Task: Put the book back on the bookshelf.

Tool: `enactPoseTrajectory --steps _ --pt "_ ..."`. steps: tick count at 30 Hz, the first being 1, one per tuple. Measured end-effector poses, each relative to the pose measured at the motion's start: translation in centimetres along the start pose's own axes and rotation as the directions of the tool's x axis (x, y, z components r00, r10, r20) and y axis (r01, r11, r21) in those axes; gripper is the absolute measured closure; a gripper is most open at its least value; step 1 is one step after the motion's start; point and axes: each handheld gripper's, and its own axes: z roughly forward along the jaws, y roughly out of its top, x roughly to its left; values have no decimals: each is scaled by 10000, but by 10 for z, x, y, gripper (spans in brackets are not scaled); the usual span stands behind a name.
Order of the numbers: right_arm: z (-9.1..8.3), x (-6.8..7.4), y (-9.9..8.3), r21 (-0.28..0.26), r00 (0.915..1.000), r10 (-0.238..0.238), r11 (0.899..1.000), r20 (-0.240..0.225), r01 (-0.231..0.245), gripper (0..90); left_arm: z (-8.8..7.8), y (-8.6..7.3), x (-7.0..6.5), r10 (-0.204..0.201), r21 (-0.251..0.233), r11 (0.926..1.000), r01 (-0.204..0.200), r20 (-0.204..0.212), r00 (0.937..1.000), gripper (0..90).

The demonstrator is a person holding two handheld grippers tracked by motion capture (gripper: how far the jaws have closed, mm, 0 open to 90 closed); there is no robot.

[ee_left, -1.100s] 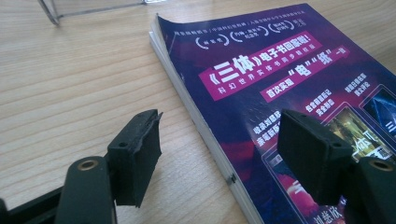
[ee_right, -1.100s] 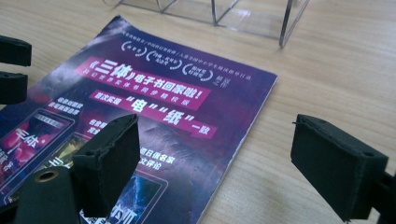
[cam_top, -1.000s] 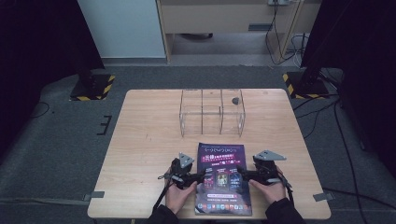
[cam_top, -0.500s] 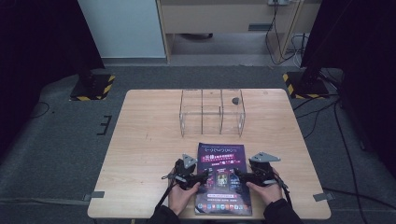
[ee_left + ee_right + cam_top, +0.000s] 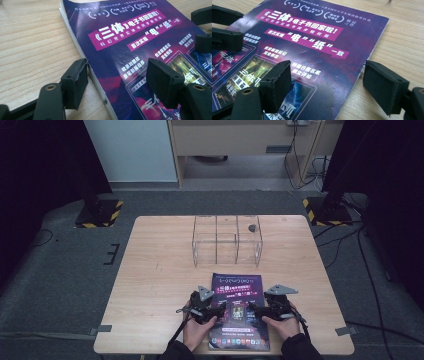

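A person sits at a wooden desk (image 5: 160, 270) and holds a two-jaw tool in each hand; both tools rest at a purple book (image 5: 237, 312) that lies flat and closed, cover up, at the near middle of the desk, just in front of the person. The left tool (image 5: 220, 309) sits at the book's left edge; in the left gripper view its jaws stand apart, one black pad on the bare wood touching or just beside the spine, the other over the cover, so the tool (image 5: 117, 82) straddles the edge without pinching it. The right tool (image 5: 252, 309) mirrors it at the book's right edge; in the right gripper view its jaws are likewise spread, one pad above the cover and one over the wood beside the page edge, with nothing clamped between them (image 5: 327, 85). The cover (image 5: 130, 37) is glossy, printed with white Chinese lettering on magenta bands, and the stacked page edges show along the spine side. Farther back, near the middle of the desk and well apart from the book, stands a clear acrylic organiser (image 5: 227, 240) with upright dividers forming three compartments; a small dark object (image 5: 252, 227) shows at its right compartment, though whether it lies inside or behind cannot be told. As a judgement, the work is at its very start: both tools are positioned at the book's sides but neither has closed; gripping, lifting and whatever placement follows, perhaps into the organiser, all remain to be done.
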Motion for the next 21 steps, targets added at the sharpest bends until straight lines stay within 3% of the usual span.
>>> enactPoseTrajectory --steps 6,15,21 --pt "-1 0 -1 -99 9999 162 9998 -27 -162 255 0 -2 0 -583 -224 9980 586 148 9982 330" --pt "0 0 -2 -193 9998 168 9997 75 -166 269 2 -2 -2 -320 -276 9991 319 -43 9995 316" --pt "-1 0 -2 -193 9997 253 9995 66 -252 271 1 -3 0 -834 -472 9954 834 19 9965 344"
